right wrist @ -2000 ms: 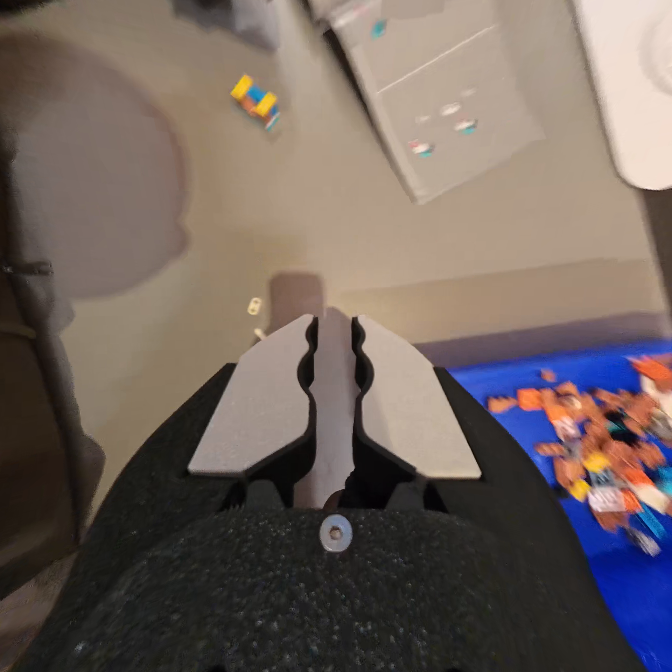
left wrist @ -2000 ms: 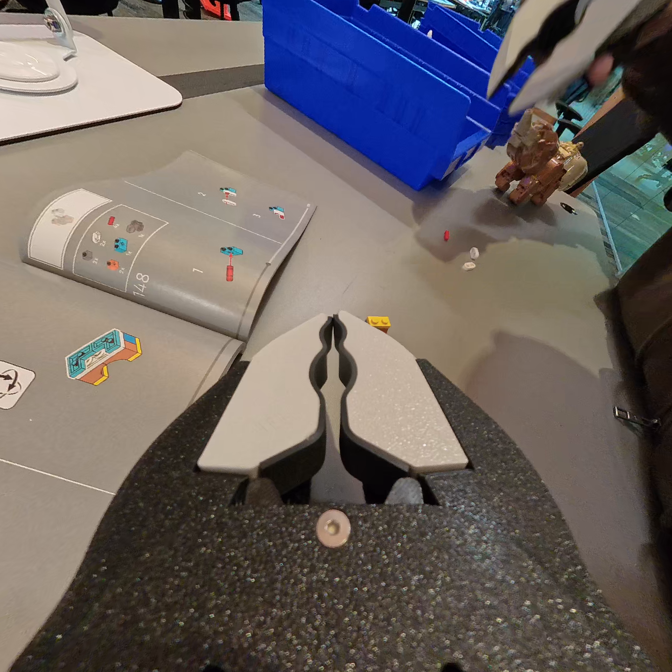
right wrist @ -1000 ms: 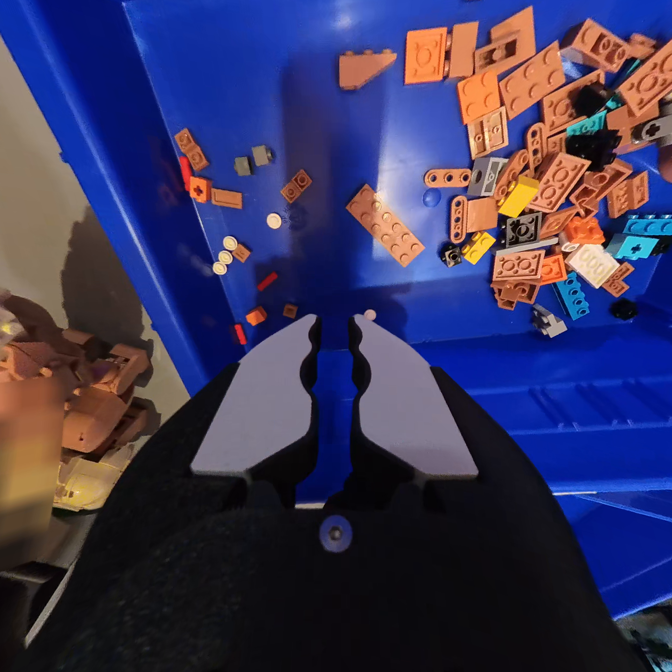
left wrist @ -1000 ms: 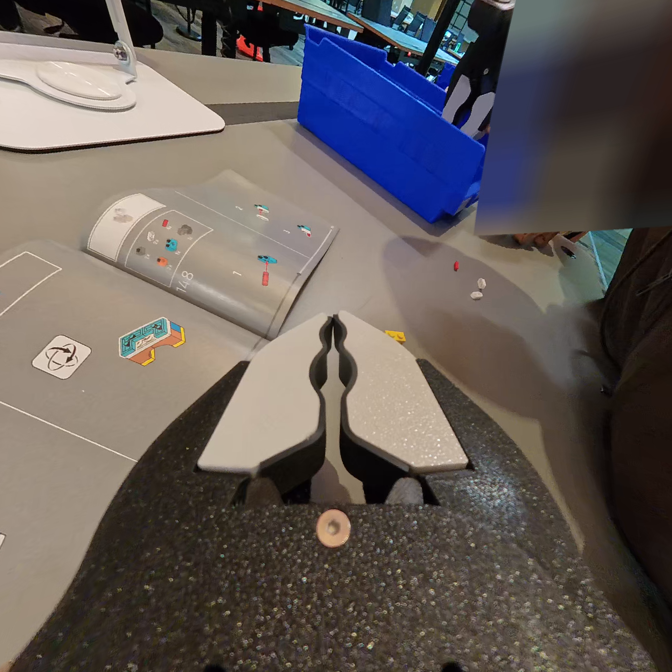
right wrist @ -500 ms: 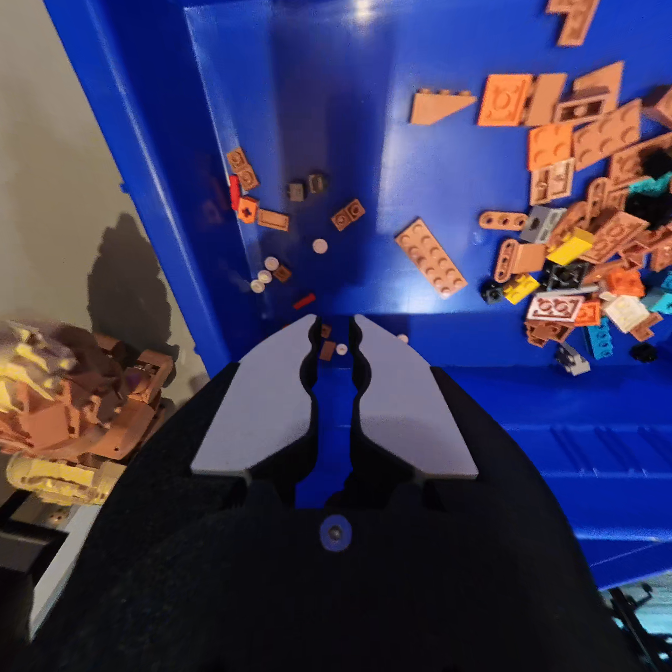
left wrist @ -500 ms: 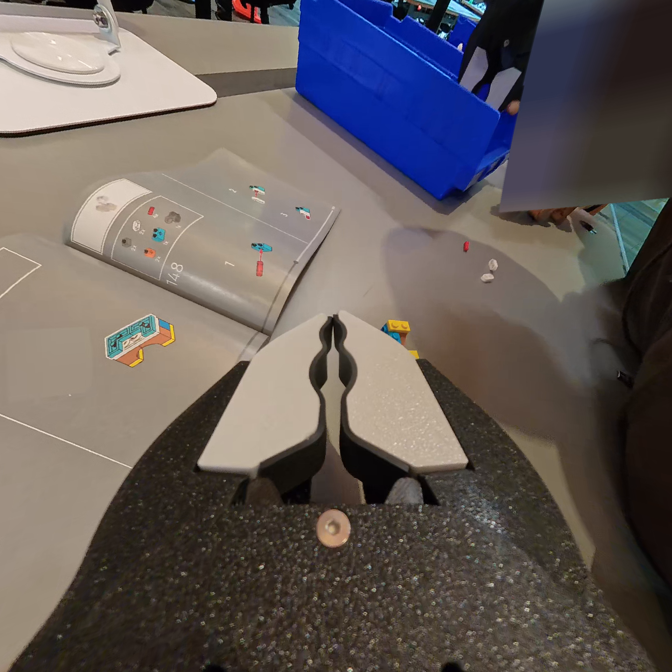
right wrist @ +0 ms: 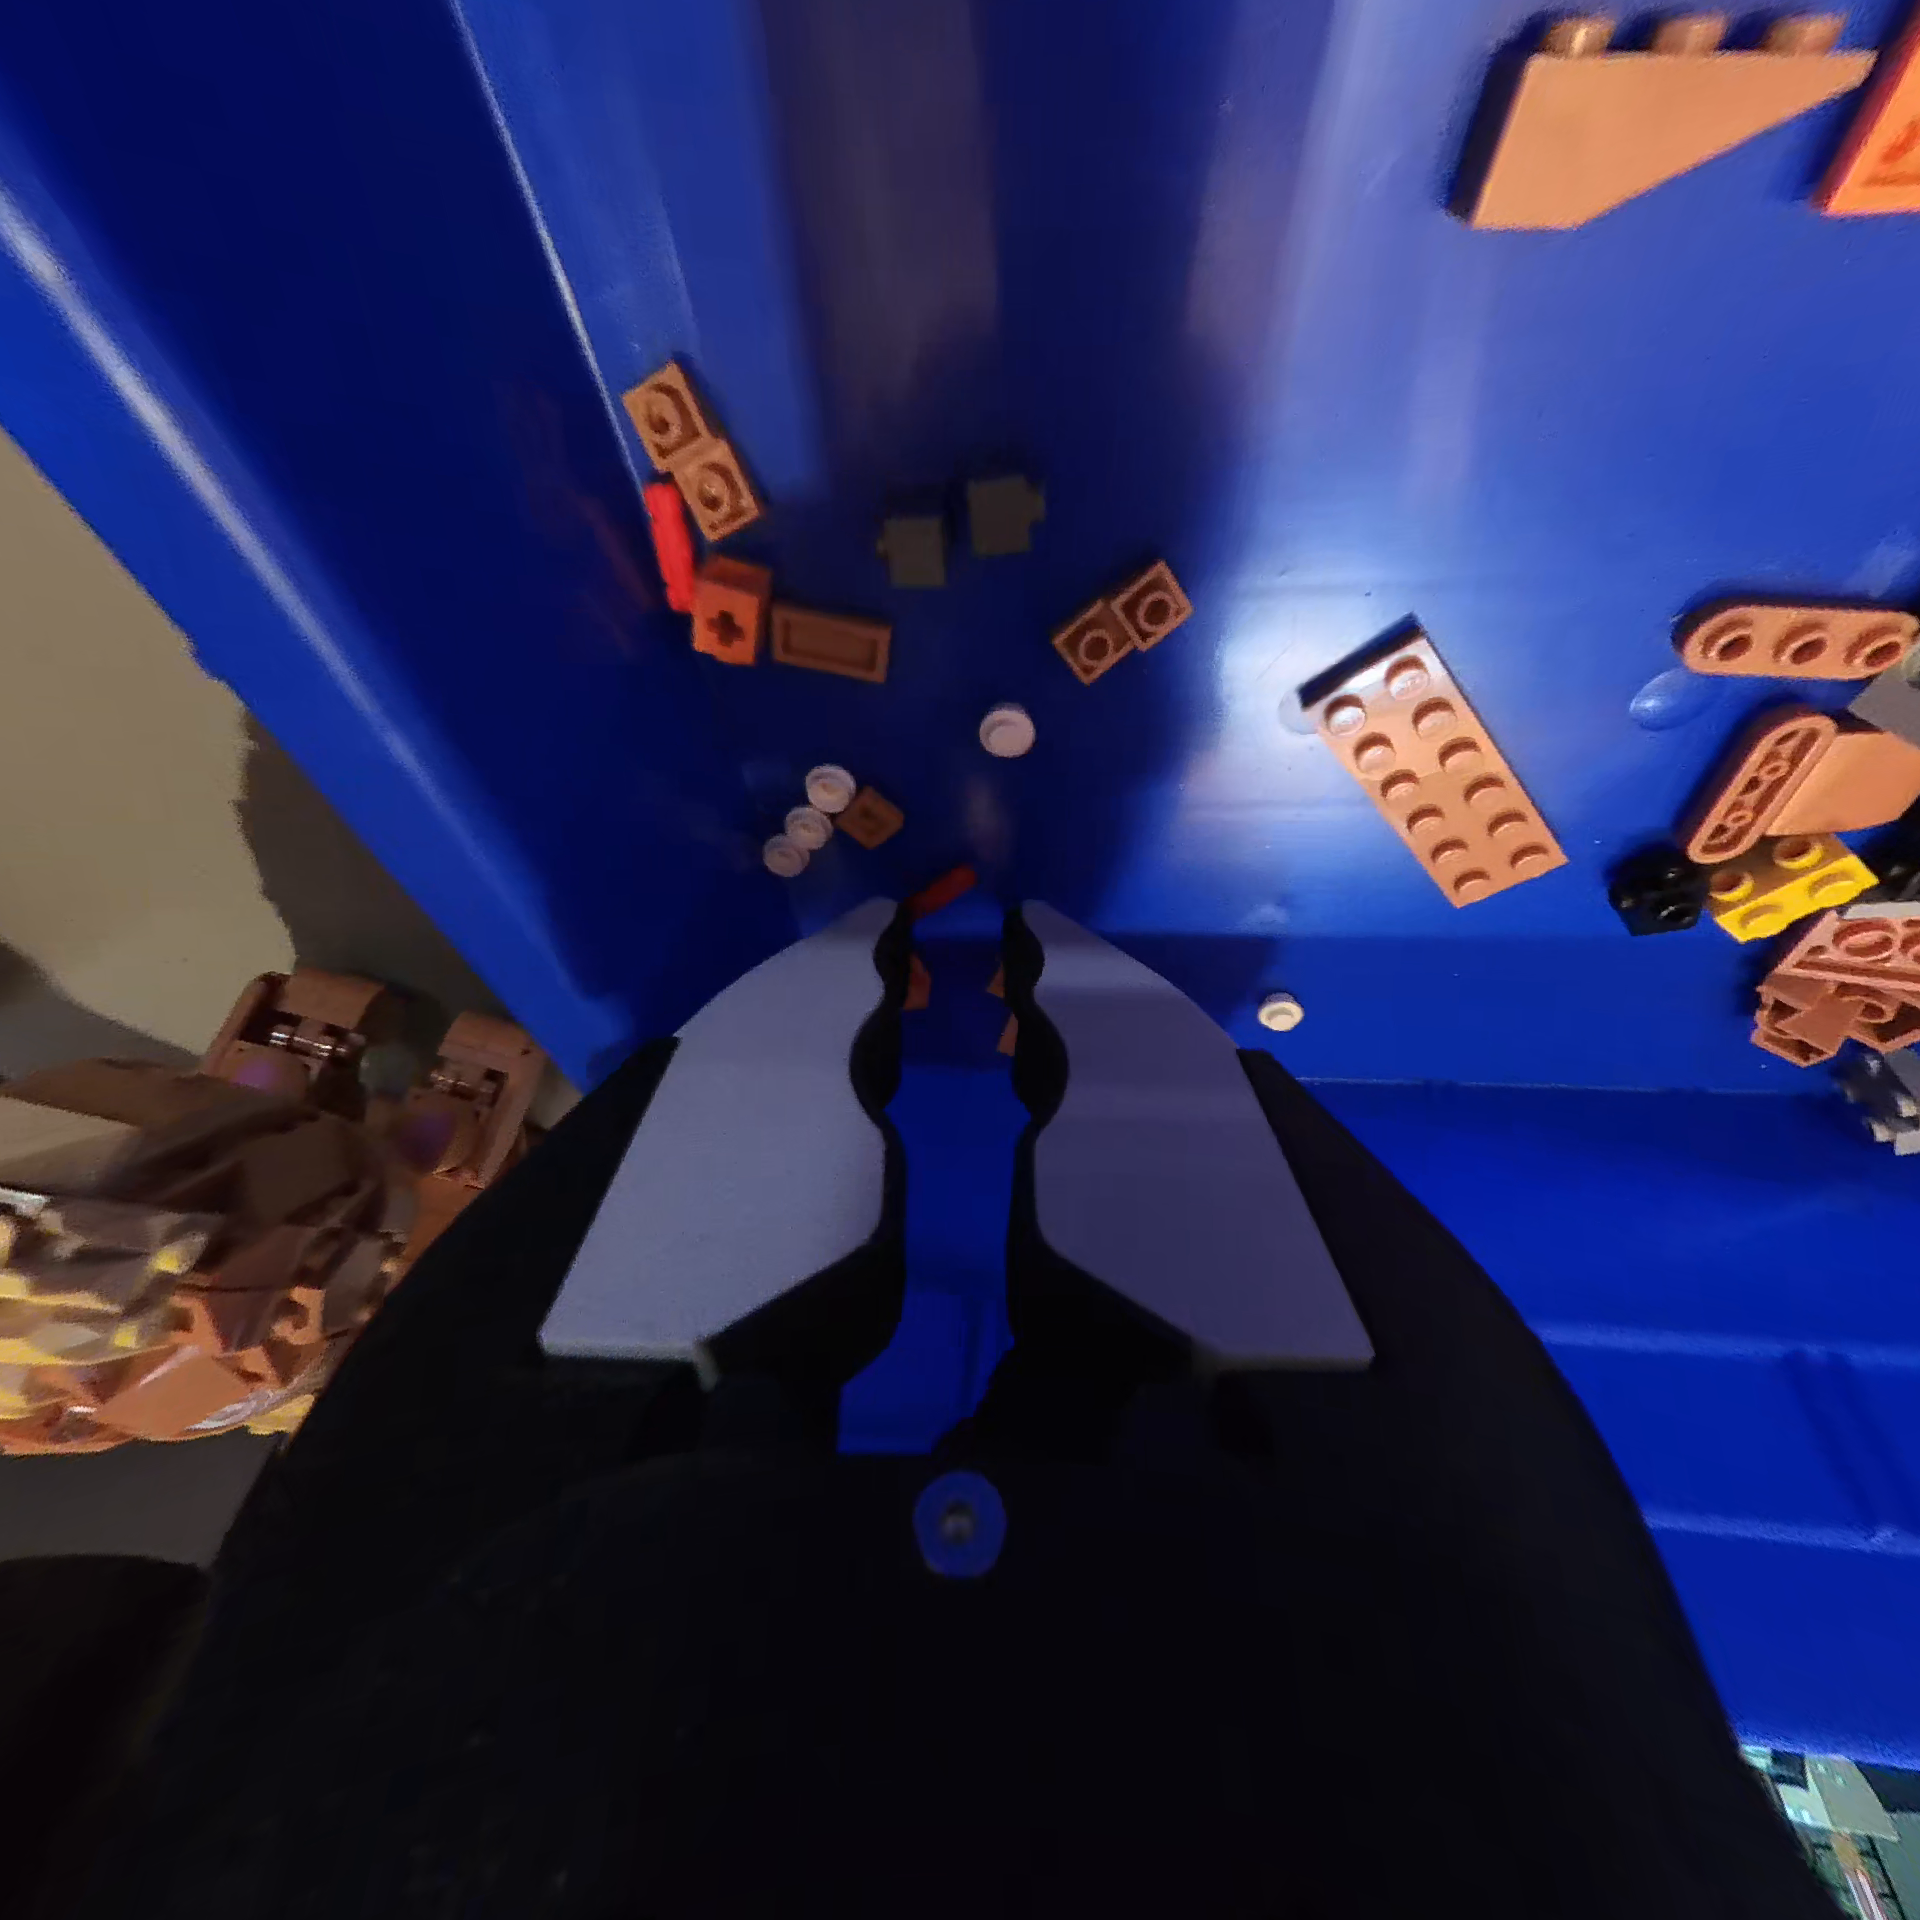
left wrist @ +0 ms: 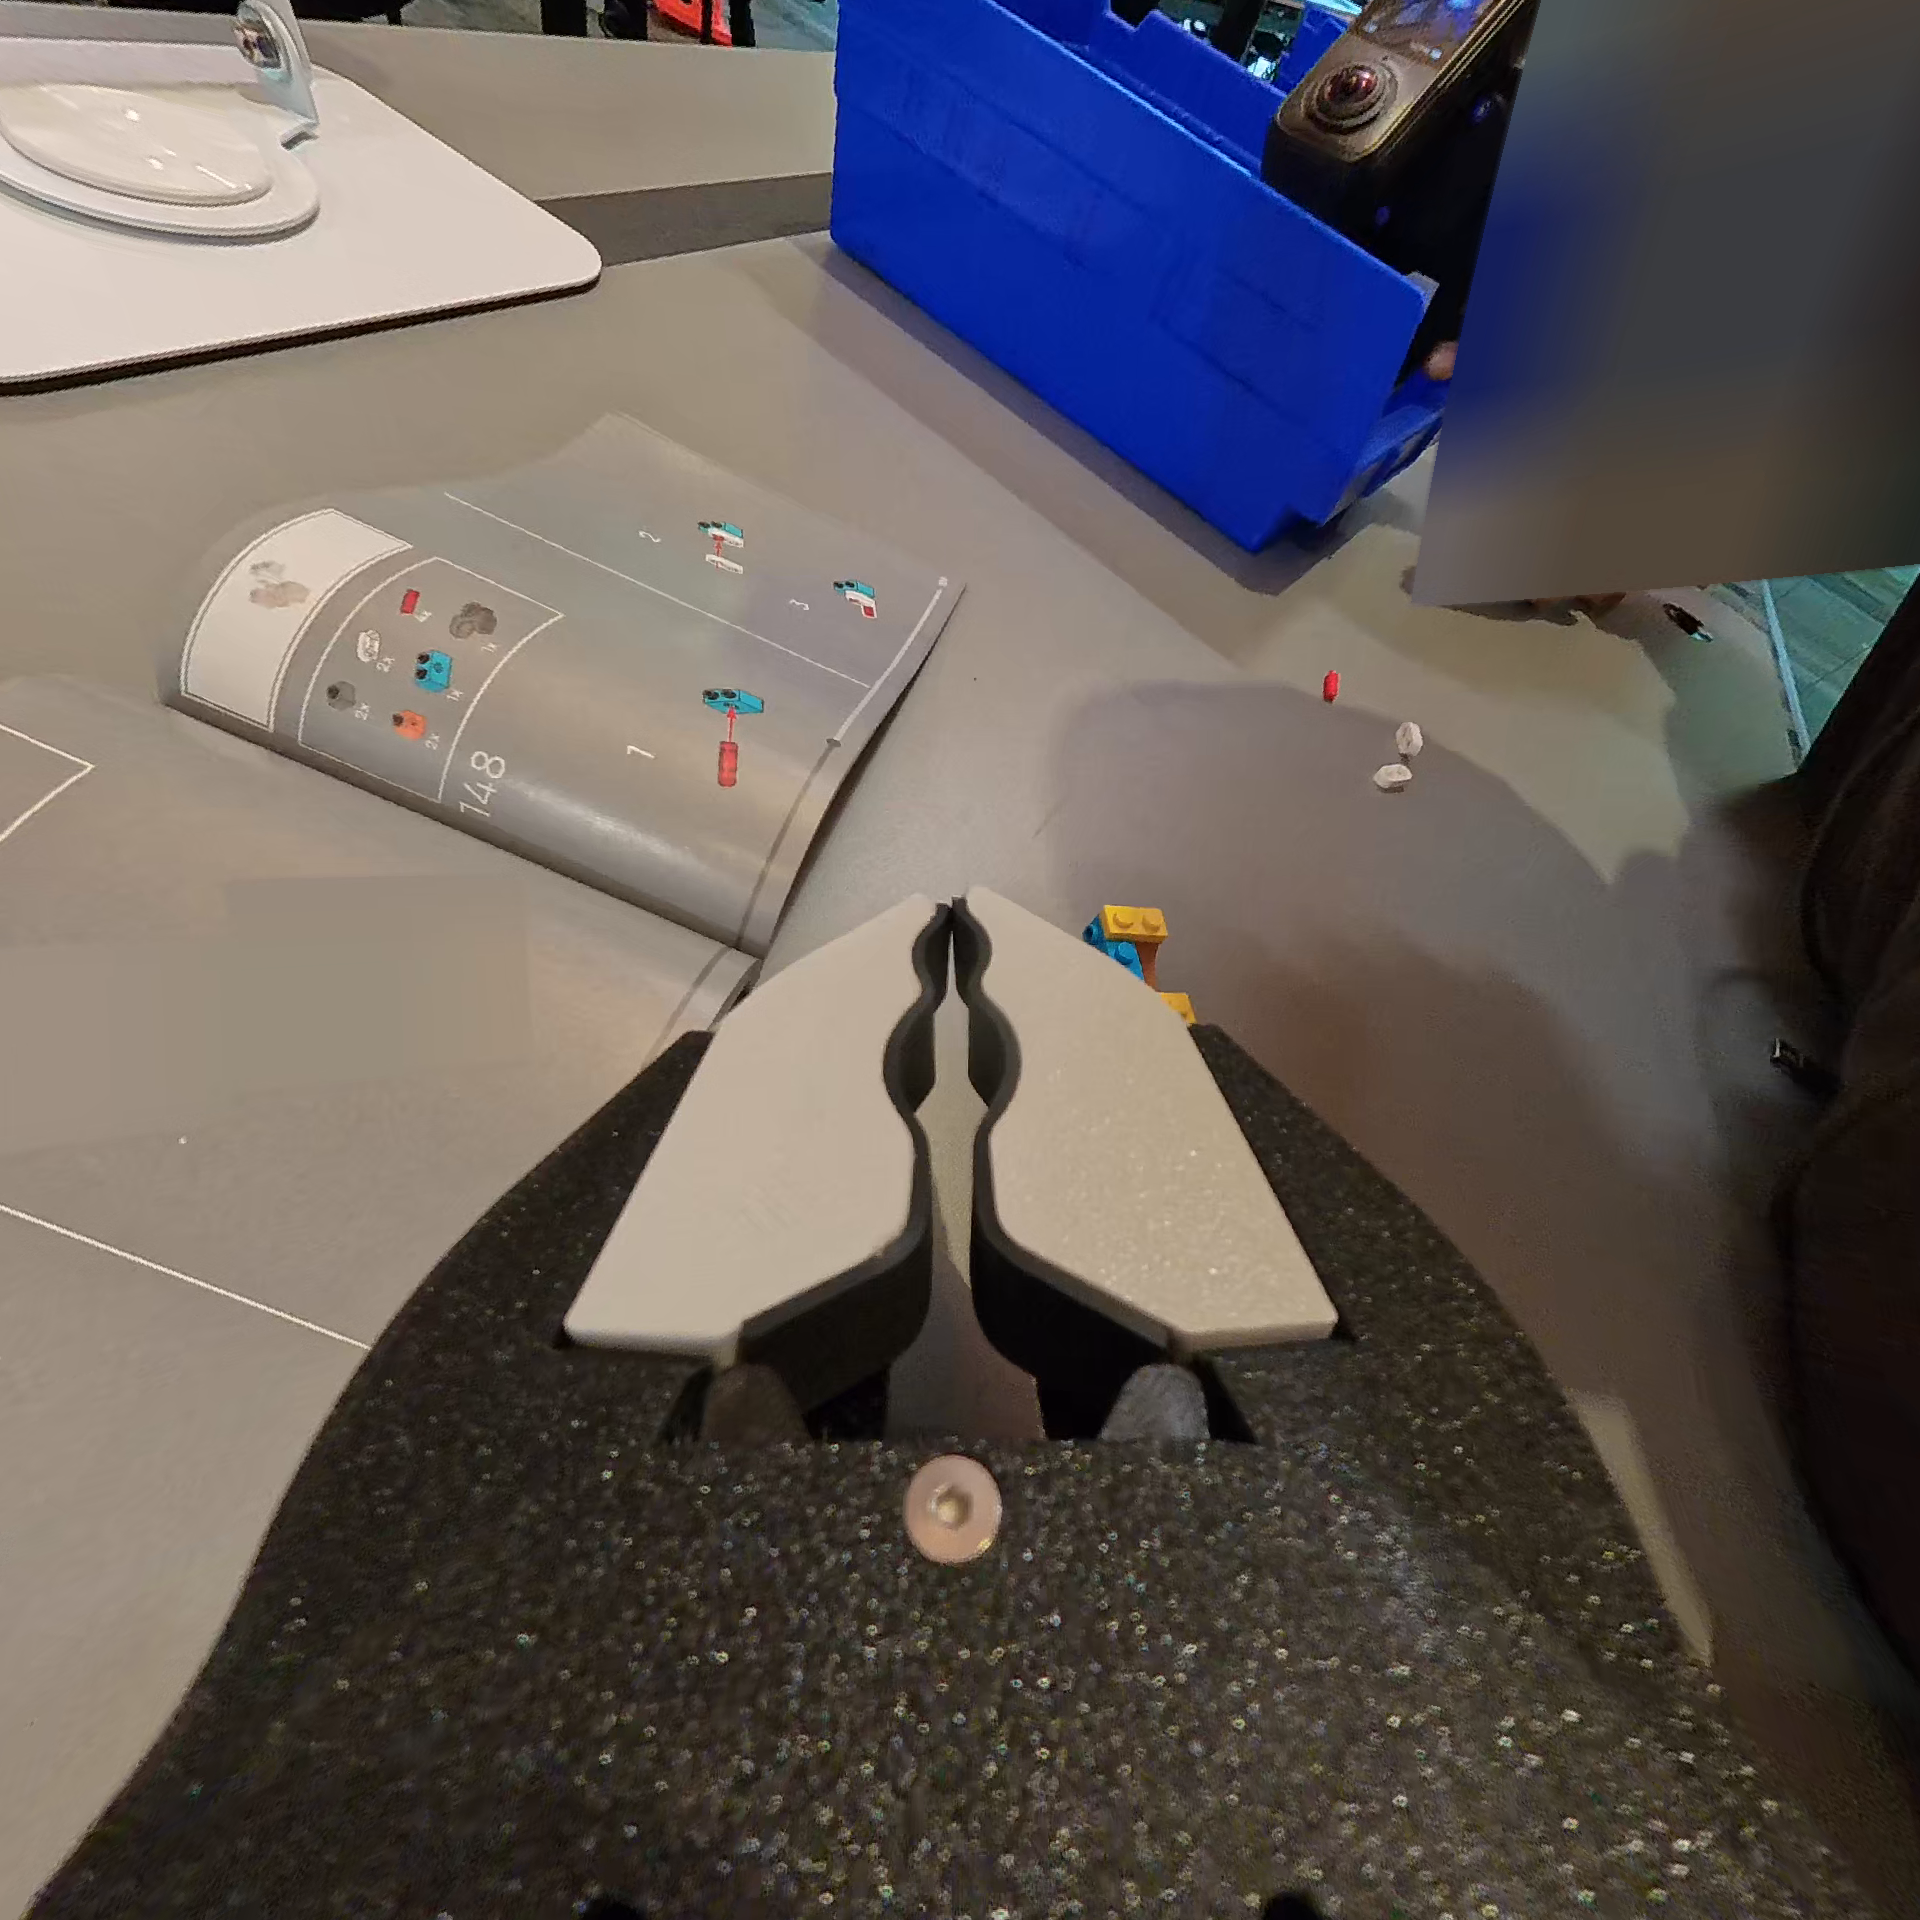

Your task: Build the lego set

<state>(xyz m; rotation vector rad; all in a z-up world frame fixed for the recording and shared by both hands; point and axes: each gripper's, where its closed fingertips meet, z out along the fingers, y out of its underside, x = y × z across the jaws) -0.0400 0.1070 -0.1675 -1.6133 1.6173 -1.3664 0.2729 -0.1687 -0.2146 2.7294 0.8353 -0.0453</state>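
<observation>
Picking a small piece out of the blue bin

You are reaching your right gripper (right wrist: 958,914) down into the blue bin (right wrist: 1455,1195), its jaws a narrow gap apart and holding nothing, with a little red piece (right wrist: 940,889) lying just past the tips (this looks like the one you are going for). Next you are needing to go lower and close gently on it, because the round white studs (right wrist: 821,808) and a small brown tile (right wrist: 871,815) are sitting close by and could get pushed. Your left gripper (left wrist: 952,914) is waiting over the grey table (left wrist: 1039,436), jaws nearly touching and empty, with the small yellow and teal build (left wrist: 1130,935) just beside it and the open booklet (left wrist: 582,665) near. The brown lego figure (right wrist: 208,1226) is standing outside the bin wall.
</observation>
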